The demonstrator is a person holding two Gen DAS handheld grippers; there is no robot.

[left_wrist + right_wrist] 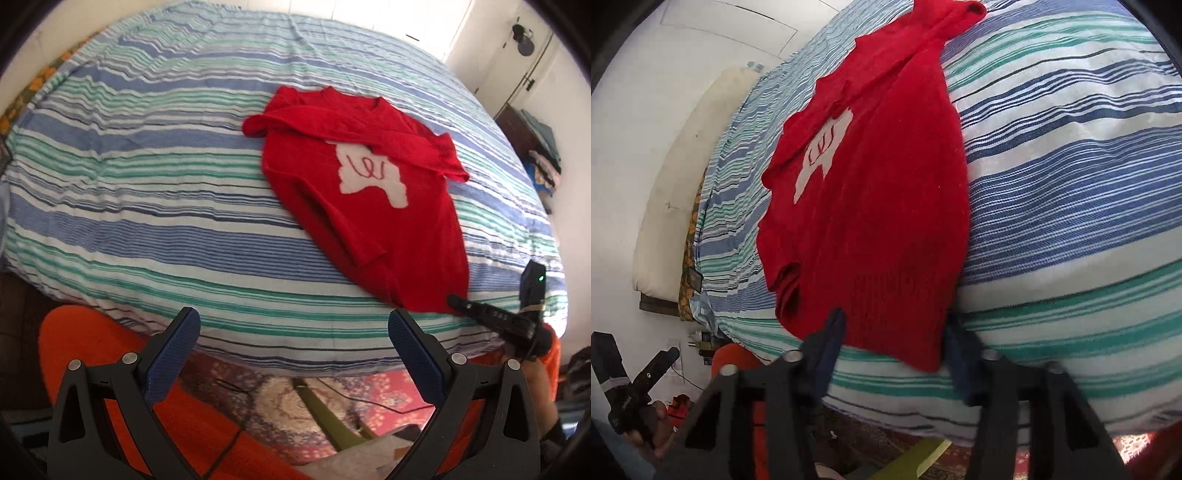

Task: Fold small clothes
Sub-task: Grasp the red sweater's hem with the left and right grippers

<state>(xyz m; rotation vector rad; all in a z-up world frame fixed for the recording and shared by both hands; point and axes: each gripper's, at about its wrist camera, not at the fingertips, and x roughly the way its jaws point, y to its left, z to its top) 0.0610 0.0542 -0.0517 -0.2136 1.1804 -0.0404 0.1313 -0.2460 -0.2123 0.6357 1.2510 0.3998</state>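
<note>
Red sweater (373, 206) flat on striped bedspread (147, 177). Right gripper (892, 341) at its near hem, 6 o'clock — grip unclear. Left gripper (293, 334) released, jaws wide apart, empty.

Bright daylight; fisheye edges bend, right view slightly blurred.
</note>
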